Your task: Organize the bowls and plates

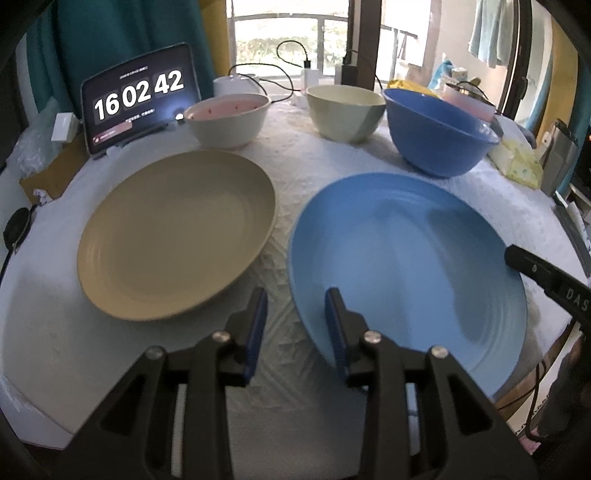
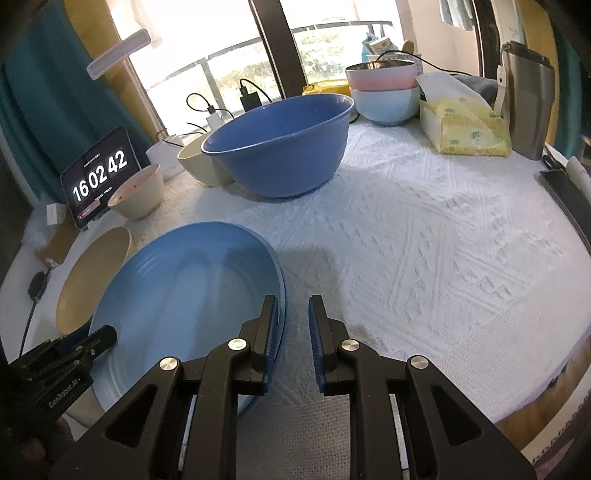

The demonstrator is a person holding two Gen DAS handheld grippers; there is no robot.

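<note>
The left gripper hangs with its jaws parted over the near left rim of the blue plate, gripping nothing; its right finger sits over the plate's edge. The right gripper also stands slightly apart and empty, its left finger right at the plate's right rim, though whether it touches I cannot tell. There are two plates: the blue one between the grippers, and a beige plate just to its left. Beyond them stand three bowls in a row: a white bowl with a pink inside, a pale green bowl and a big blue bowl. Two more bowls are stacked farther back on the right, beside a tissue pack. Everything rests on a white textured tablecloth. A tablet showing a clock leans at the far left, before a teal curtain and a bright window.
</note>
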